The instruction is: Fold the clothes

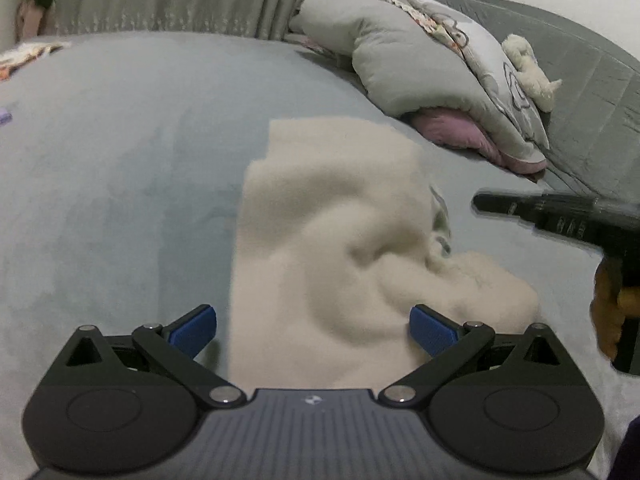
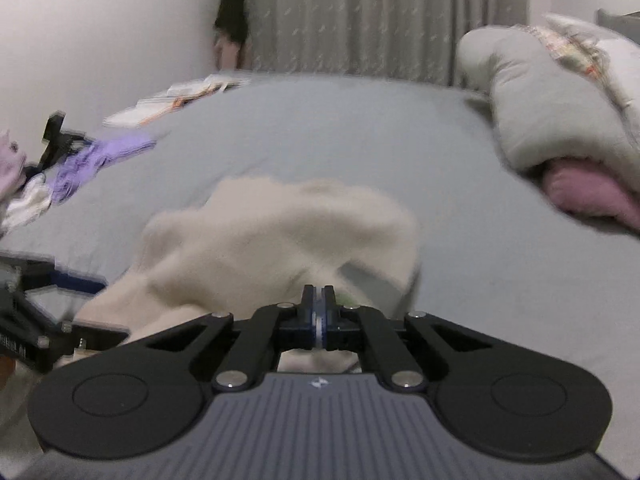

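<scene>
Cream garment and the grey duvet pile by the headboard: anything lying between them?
Only bare grey bedsheet separates the cream garment from the duvet pile, seen in the left wrist view.

The left gripper (image 1: 313,330) is spread wide, its blue fingers (image 1: 194,330) far apart and level, pointing forward. The right gripper (image 2: 318,300) has its fingers (image 2: 307,300) pressed together. In the left wrist view it reaches in from the right, a bare hand (image 1: 610,306) gripping its handle.
</scene>
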A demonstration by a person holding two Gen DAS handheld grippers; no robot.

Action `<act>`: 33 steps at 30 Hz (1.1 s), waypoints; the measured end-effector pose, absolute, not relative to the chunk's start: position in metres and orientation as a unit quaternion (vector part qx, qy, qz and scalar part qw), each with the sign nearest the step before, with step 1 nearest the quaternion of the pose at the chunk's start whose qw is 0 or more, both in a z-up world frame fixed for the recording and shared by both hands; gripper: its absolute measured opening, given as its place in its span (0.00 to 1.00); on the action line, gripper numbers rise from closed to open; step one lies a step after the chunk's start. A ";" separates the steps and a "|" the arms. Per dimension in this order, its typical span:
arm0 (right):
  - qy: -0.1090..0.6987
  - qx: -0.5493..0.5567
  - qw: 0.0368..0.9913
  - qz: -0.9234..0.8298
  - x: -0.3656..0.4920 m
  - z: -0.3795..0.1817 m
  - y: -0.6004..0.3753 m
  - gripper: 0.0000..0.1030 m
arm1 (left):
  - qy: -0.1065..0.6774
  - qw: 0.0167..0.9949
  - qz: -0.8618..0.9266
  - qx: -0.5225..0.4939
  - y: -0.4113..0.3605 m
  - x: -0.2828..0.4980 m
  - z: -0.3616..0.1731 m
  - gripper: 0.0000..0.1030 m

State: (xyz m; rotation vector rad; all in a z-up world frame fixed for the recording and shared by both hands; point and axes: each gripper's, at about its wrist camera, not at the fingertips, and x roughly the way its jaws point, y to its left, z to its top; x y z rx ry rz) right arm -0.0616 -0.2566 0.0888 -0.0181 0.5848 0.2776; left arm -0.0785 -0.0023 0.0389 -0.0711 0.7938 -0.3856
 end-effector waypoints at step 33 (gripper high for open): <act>0.309 0.076 0.946 0.062 -0.065 0.083 -0.307 0.75 | 0.278 0.910 -0.304 -0.039 -0.047 -0.148 0.113 0.14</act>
